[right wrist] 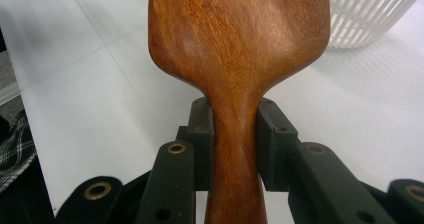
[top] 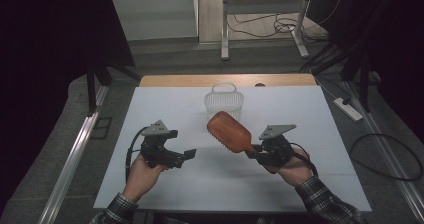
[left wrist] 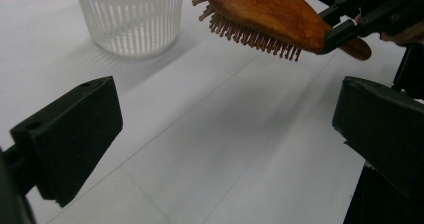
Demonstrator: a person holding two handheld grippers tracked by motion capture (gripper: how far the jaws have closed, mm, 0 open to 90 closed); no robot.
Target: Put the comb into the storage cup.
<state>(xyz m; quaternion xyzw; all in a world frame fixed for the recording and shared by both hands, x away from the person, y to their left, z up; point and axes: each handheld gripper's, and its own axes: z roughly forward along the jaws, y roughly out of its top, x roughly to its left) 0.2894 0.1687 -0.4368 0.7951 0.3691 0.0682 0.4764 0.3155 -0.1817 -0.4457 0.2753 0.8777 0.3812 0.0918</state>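
Two grippers up: the right gripper (top: pixel 256 151) is clamped on the hairbrush (top: pixel 229 131) handle just before the basket (top: pixel 223 102), so tip it in head-first, while the left gripper (top: pixel 189 156) hangs spread and empty.

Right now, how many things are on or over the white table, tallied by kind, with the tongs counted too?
Wooden hairbrush: 1, clamped by its handle in the right tongs
White slatted basket: 1, standing on the table
Tongs: 2, the left tongs open with nothing between them
Total: 4
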